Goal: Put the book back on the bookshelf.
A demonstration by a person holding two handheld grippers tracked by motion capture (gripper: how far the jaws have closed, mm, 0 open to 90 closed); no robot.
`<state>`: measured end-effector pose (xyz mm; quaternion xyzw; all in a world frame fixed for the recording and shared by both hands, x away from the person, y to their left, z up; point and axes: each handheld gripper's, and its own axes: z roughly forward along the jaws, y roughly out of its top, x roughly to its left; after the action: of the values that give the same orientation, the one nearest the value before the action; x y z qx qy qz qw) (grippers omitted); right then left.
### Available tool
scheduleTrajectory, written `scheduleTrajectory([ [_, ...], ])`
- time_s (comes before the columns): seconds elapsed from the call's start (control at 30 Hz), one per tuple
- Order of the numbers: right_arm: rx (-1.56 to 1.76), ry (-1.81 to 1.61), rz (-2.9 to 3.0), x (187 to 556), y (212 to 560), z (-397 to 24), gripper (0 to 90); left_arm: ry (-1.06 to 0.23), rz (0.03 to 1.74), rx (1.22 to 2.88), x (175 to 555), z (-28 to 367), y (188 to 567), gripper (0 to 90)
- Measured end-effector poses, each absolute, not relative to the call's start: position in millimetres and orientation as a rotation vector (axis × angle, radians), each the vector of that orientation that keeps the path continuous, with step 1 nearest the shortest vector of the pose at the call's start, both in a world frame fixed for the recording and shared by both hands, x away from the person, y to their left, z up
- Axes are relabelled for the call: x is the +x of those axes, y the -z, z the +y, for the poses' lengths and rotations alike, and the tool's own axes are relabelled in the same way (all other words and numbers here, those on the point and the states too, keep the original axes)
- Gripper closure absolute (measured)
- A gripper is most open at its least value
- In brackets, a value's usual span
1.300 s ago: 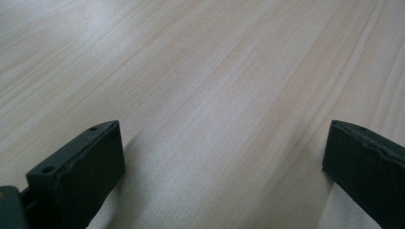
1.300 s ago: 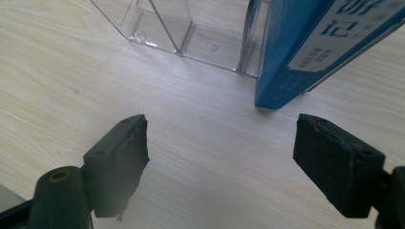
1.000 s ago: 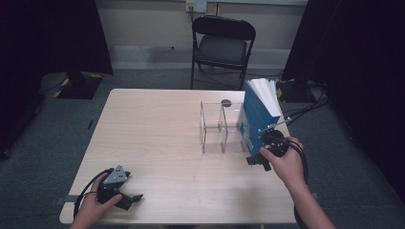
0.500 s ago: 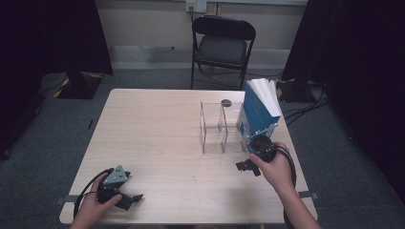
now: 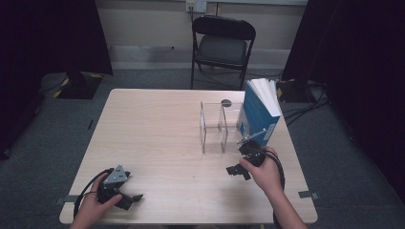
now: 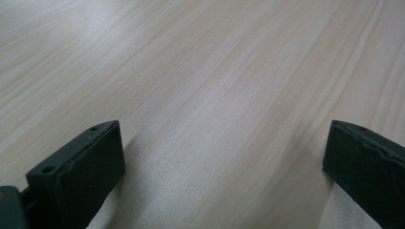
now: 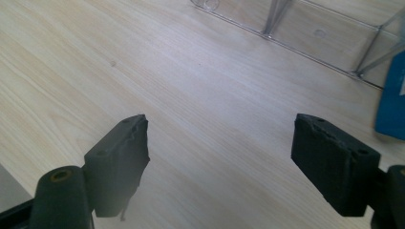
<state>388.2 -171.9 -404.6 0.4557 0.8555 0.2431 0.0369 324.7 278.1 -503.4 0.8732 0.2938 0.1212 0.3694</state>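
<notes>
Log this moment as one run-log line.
right gripper: open, empty, near blue book | left gripper: open, empty | clear rack: empty

The blue book (image 5: 258, 116) with white pages stands upright near the table's right edge, leaning slightly; it is just beside the clear acrylic holder (image 5: 218, 125), which stands open-topped and empty.

Blue book (image 7: 392, 102) cut off rightward
</notes>
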Motion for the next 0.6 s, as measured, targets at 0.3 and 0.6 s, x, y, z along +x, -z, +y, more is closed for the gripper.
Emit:
scheduleTrajectory([
  [0.3,1.393,-0.756,2.649,386.0,416.0,-160.0,19.6,-0.312,0.754,2.24,324.7,278.1,503.5,0.0],
  [0.6,1.372,-0.795,2.666,384.8,424.5,-149.5,19.8,-0.312,0.753,2.241,324.7,278.1,503.5,0.0],
])
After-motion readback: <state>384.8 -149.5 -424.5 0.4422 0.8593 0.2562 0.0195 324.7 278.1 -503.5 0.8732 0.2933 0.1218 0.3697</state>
